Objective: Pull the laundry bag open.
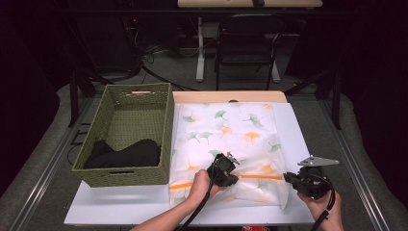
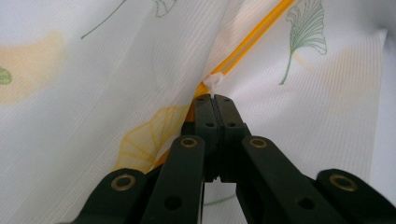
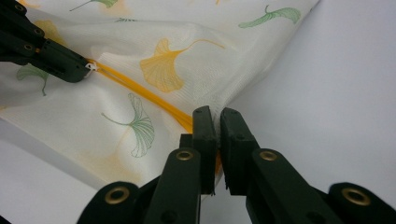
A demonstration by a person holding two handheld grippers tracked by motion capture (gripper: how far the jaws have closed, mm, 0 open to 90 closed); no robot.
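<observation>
Mesh bag (image 1: 226, 149) with ginkgo-leaf print lies flat on white table (image 1: 144, 207), just right of woven basket (image 1: 127, 132). Left gripper (image 1: 234, 179) jaws pressed together on white zipper pull (image 2: 213, 80) along orange zipper (image 3: 140, 88). Right gripper (image 1: 287, 178) clamped on bag's corner at zipper's end, cloth bunched between jaws.

Bag (image 1: 231, 139): white, semi-sheer mesh fabric printed with green and orange ginkgo leaves. Lies flat on the white table, just right of the basket, its near right corner lifted and bunched. Zipper (image 1: 262, 177): orange, runs across the bag's near end. Zipper pull (image 2: 212, 80): small, white, sits partway along the zipper, toward the left.
</observation>
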